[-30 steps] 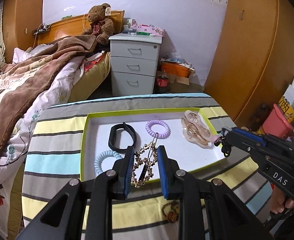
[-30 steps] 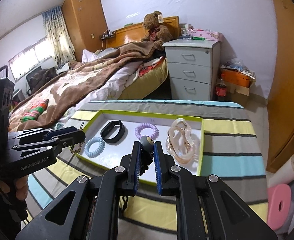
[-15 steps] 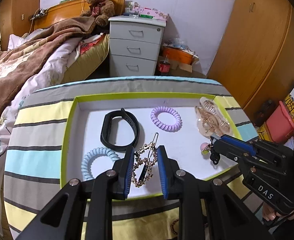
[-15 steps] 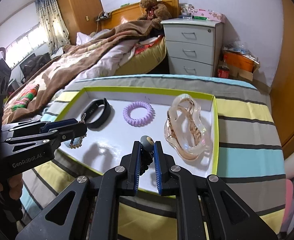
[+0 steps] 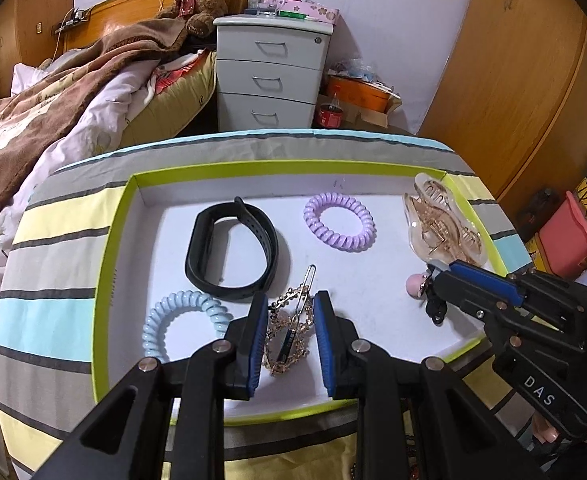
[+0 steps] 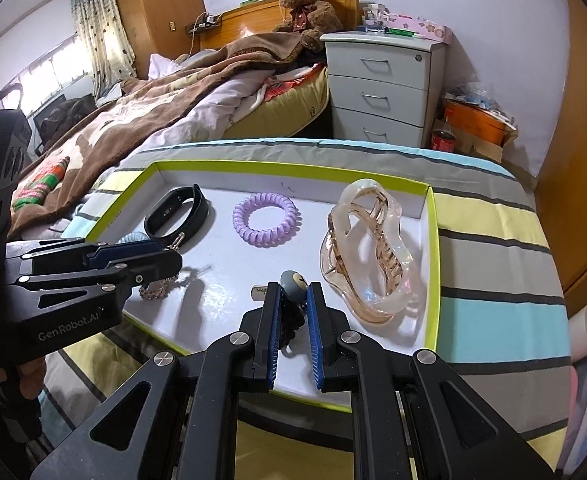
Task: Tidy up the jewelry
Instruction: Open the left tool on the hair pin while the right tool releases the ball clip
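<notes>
Gold hair clip (image 5: 289, 332) in left hand-held gripper (image 5: 289, 312)

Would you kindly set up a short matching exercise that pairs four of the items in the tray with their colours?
Items:
1. wristband
2. coil hair tie beside the claw clip
3. coil hair tie by the left gripper
4. claw clip

Colours:
A. pale blue
B. clear peach
C. black
D. lilac

Pairs: 1-C, 2-D, 3-A, 4-B
</notes>
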A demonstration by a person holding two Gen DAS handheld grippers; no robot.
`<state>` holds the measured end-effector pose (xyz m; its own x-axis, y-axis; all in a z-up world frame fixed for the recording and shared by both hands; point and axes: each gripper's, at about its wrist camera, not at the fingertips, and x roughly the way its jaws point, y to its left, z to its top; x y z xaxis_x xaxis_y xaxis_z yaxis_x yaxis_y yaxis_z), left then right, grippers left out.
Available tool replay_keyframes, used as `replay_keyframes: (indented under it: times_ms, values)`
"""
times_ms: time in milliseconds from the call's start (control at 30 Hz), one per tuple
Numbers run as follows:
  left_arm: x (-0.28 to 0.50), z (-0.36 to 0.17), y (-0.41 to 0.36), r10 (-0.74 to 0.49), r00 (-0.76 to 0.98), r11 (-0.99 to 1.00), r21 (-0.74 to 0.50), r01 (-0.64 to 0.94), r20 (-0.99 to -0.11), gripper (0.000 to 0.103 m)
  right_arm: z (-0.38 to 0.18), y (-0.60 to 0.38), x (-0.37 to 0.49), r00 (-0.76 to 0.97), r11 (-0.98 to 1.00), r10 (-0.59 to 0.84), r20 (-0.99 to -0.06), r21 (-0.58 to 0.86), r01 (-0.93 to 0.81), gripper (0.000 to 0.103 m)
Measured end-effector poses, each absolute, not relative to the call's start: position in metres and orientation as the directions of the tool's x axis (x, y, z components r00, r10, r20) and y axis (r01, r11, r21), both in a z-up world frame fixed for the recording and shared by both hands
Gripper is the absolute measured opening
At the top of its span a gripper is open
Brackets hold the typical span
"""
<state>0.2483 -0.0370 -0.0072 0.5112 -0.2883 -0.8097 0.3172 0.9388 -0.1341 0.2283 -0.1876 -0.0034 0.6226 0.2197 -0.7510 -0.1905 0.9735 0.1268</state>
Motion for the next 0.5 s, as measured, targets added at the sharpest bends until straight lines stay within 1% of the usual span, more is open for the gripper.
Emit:
replay_keyframes:
  times_ms: [500]
  values:
    - [0.2529, -0.0133, -0.0384, -0.291, 0.493, 0.94, -0.148, 0.308, -0.82, 0.025, -0.0025, -0.1895, 0.2295, 0.625, 0.974, 0.22, -0.749, 0.129, -0.187, 0.014]
